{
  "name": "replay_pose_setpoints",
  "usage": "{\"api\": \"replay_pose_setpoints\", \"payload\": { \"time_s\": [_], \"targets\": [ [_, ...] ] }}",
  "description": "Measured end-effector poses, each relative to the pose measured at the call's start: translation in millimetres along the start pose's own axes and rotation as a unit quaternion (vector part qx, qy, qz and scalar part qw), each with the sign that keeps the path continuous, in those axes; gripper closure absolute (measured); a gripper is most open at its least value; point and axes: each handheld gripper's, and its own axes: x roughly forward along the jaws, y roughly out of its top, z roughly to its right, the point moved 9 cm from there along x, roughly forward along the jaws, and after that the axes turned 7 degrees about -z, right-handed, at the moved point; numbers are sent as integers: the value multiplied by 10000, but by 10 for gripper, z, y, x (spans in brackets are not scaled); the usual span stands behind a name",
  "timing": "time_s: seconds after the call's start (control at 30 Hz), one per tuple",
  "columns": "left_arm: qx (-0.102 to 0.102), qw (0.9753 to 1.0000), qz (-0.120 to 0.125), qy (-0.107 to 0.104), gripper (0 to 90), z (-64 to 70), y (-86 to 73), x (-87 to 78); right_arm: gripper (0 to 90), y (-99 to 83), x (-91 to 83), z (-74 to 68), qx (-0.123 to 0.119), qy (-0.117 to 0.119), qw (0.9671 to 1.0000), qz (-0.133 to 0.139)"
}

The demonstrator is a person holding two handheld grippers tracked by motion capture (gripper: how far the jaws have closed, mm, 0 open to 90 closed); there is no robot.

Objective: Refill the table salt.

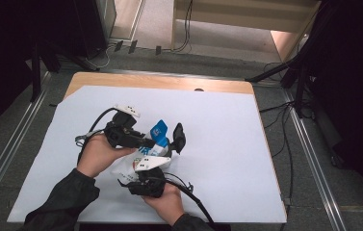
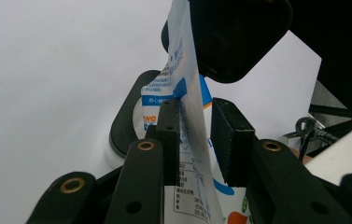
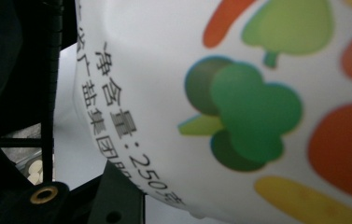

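White sheeting covers the bench (image 1: pixel 227 144). Left tool (image 2: pixel 197 135) pinches the bag (image 2: pixel 187 93) edge; right tool (image 1: pixel 143 178), grip state indiscernible, supports it at 6 o'clock. Keep tension even.

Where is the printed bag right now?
In the high view the printed bag is held above the white sheet near the table's middle, between the left gripper and right gripper.

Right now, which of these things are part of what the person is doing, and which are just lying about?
In use:
- printed bag, between both grippers
- left gripper, jaws either side of the bag's thin edge
- right gripper, close against the bag

Just there:
- white sheet covering the table
- cables on the floor
- black stands
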Motion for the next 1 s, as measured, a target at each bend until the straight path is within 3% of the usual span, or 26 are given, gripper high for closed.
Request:
{"api": "replay_pose_setpoints", "payload": {
  "time_s": [0.1,0.3,0.63,0.9,1.0],
  "targets": [
    [-58,9999,63,-58,759,-23,15,17,653,-4,0,3,-5,-11,10000,-1],
    [80,9999,65,-12,899,-24,-10,-23,652,-8,9,4,26,14,10000,-11],
    [-6,9994,350,-31,900,-20,-85,-305,649,25,22,-31,75,37,9999,61],
    [80,9987,495,-17,900,42,-148,-537,648,71,18,-46,126,9,9999,94],
    [128,9985,527,-14,900,58,-187,-634,654,69,31,-8,294,-55,9995,44]
  ]
}}
